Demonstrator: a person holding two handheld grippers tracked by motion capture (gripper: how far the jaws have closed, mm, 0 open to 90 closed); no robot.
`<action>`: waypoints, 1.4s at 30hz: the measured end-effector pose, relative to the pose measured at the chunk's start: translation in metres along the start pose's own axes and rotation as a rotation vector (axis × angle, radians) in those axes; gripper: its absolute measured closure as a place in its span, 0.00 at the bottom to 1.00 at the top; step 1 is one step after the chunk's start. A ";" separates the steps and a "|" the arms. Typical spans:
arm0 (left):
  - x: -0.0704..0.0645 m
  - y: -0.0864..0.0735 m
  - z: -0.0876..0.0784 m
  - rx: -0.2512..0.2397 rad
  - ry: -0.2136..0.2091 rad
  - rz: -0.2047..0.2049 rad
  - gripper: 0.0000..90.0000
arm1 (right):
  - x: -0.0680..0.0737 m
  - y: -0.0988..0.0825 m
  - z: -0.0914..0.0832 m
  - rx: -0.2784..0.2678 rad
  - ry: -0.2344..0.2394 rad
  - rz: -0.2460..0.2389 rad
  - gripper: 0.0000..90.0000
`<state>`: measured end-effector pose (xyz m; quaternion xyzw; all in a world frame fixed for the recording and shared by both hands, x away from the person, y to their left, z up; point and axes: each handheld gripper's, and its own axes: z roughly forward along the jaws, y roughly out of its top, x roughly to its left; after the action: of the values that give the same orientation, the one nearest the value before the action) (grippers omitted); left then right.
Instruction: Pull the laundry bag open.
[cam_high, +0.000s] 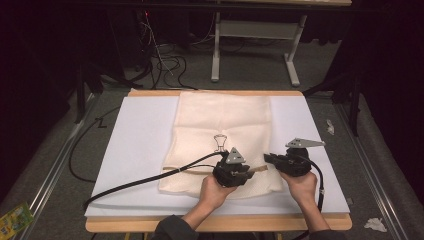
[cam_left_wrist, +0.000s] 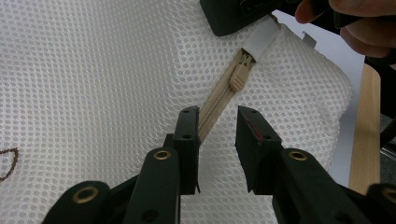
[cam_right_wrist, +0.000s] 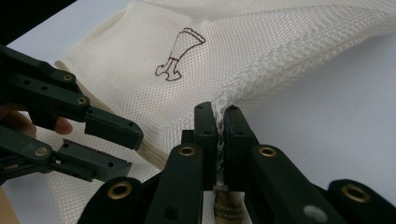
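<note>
At six o'clock on the mesh bag (cam_high: 220, 125), right gripper (cam_right_wrist: 219, 126) clamps its edge; left gripper (cam_left_wrist: 217, 126), jaws apart, should close squarely on the zipper pull (cam_left_wrist: 238, 77).

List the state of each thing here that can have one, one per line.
Mesh bag: lying flat on the white board, one edge lifted by a gripper.
Zipper: closed along its visible stretch, slider near the end tab.
Left gripper: open, jaws astride the zipper.
Right gripper: shut on the mesh bag's end.
</note>
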<state>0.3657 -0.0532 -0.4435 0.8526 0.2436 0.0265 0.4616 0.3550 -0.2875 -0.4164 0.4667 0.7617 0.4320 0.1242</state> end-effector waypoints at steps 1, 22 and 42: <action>0.000 0.000 0.000 -0.005 0.001 -0.006 0.77 | 0.000 0.000 0.000 -0.001 0.002 -0.001 0.97; -0.003 0.004 0.016 -0.006 -0.032 -0.019 0.74 | 0.003 0.000 0.002 -0.007 0.031 -0.003 0.98; -0.011 0.006 0.024 -0.005 -0.062 0.004 0.81 | 0.004 -0.001 0.005 -0.007 0.042 0.000 0.98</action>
<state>0.3652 -0.0793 -0.4503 0.8523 0.2274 0.0014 0.4710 0.3555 -0.2823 -0.4189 0.4574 0.7625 0.4443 0.1098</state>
